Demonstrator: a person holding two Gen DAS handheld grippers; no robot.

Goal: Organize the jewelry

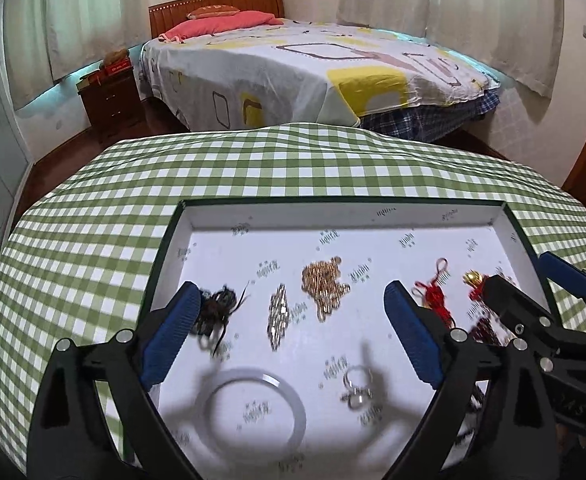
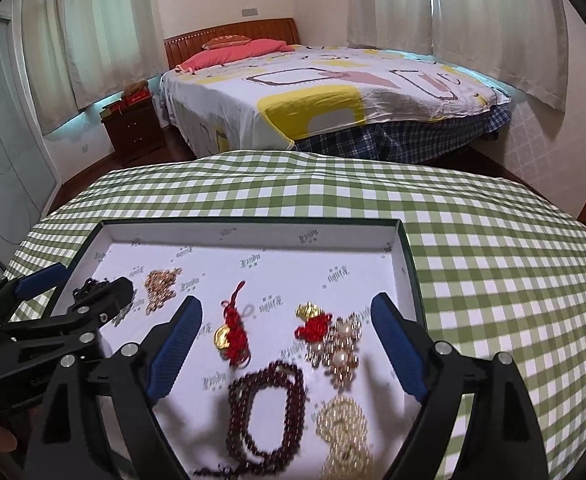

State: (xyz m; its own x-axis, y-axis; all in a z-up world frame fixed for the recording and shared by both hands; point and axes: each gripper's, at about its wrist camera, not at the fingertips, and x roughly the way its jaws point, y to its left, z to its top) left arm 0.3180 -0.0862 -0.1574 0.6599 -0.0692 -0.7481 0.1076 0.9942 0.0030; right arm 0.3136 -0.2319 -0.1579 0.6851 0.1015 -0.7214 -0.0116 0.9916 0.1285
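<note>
Jewelry spread loose across white box lid (image 1: 377, 211) on green-checked bench (image 1: 93, 216). Left gripper (image 1: 293, 322) low over left half, jaws wide apart, empty, silver chain (image 1: 277, 314) dead ahead between fingers, long axis running away from camera; black tangle (image 1: 217, 308) touching left pad. Right gripper (image 2: 287, 338) likewise spread and empty, over dark-red bead bracelet (image 2: 271, 412), red knot charm (image 2: 235, 328) just beyond.
</note>
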